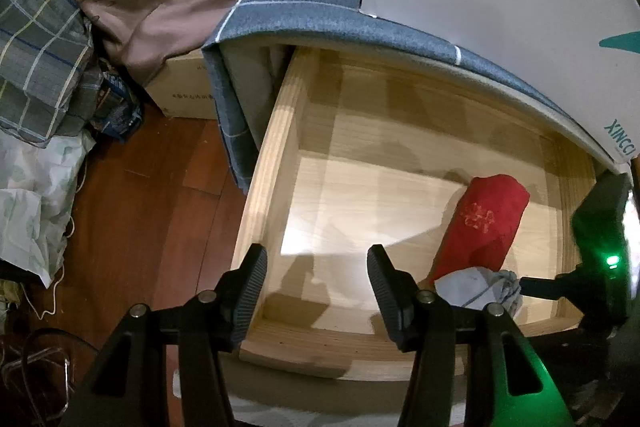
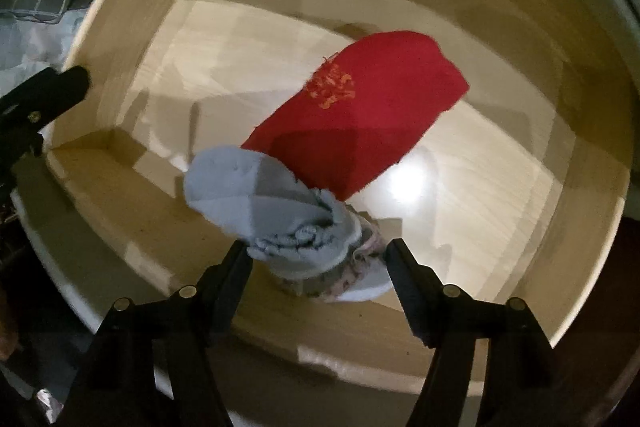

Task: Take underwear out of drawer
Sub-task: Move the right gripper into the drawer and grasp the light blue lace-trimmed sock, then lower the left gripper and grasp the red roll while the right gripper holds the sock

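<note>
A pale wooden drawer (image 2: 120, 163) stands pulled out beneath me. My right gripper (image 2: 318, 259) points down with its tongs spread around the crumpled grey underwear (image 2: 260, 203) at the front wall, not pinching yet. Beyond lies a folded red garment (image 2: 360, 115). My left gripper (image 1: 316, 271) hangs spread and empty. Closing too high, I'd snag only a loose fold.

Right claw (image 2: 318, 259) straddles crumpled grey underwear (image 2: 280, 215) beside folded red underwear (image 2: 360, 115) inside wooden drawer (image 2: 132, 39).

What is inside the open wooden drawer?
In the drawer: a folded red garment and a grey bundle overlapping its near end. Anything beneath them is hidden.
</note>
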`<state>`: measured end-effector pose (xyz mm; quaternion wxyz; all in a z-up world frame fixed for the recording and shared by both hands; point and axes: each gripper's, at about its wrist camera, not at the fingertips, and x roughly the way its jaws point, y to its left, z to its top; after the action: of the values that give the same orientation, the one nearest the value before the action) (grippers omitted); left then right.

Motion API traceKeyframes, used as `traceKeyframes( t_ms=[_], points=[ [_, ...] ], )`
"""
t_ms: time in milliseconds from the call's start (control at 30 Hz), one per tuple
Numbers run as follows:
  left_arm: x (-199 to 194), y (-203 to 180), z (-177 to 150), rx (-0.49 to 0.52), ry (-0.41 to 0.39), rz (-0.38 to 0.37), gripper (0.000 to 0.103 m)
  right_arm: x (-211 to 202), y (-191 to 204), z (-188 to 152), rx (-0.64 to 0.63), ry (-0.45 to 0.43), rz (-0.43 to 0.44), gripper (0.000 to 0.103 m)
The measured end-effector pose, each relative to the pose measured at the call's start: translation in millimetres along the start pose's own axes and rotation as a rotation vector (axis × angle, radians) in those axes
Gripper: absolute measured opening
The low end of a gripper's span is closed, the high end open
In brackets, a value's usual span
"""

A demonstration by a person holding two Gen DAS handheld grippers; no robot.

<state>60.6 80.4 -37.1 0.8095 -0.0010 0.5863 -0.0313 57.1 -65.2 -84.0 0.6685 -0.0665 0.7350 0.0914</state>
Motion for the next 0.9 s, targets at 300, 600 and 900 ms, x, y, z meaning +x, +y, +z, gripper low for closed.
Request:
traceKeyframes(
  t_ms=[300,600,900],
  points=[
    [1,-1,0,0.002,0.001,0.004,0.053,15,-15,-7,0.045,0.003,0.003,0.039],
    [2,-1,-1,0.008,0.006,0.012,0.053,16,-53,-29,0.112,0.004,-0.036,0.037],
    [4,-4,-1,0.021,0.009,0.032,0.053,17,-80,-45,0.181,0.016,-0.093,0.036]
  ],
)
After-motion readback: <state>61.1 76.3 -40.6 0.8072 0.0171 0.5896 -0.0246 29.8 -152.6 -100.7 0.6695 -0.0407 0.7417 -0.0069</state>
